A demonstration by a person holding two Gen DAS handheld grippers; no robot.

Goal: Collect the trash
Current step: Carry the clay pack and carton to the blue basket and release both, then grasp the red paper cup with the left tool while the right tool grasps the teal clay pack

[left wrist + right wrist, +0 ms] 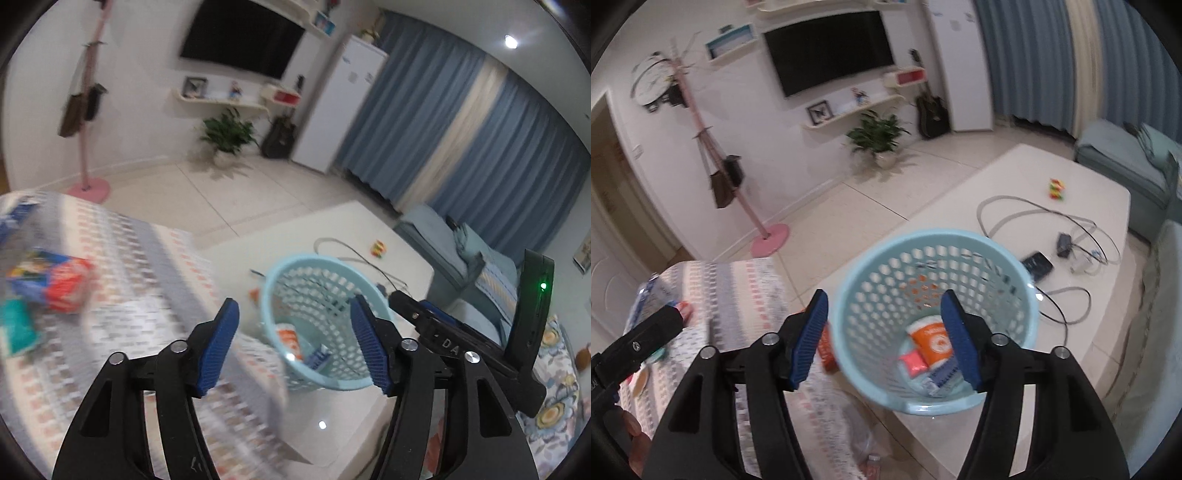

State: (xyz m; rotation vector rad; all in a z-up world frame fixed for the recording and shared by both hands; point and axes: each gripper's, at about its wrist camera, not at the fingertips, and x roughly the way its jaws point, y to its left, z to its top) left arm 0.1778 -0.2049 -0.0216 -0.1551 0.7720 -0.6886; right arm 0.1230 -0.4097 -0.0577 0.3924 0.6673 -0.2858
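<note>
A light blue perforated basket point(997, 266) stands on the white table, also in the left wrist view point(295, 273). It holds an orange cup point(932, 341), a pink piece point(913, 363) and a blue-white wrapper point(942, 376). My right gripper point(884, 339) is open and empty just above the basket's near rim. My left gripper point(293, 347) is open and empty, left of the basket over a patterned cloth point(122, 258). Blurred red and blue snack packets point(55, 280) lie on the cloth at the left. An orange packet point(827, 354) lies by the basket.
A white low table point(1015, 173) carries cables point(1034, 214), a phone point(1038, 264), a charger point(1064, 243) and a small colourful toy point(1057, 189). A blue sofa point(1123, 155) stands at the right. A pink coat stand point(768, 236) and a potted plant point(879, 136) stand by the wall.
</note>
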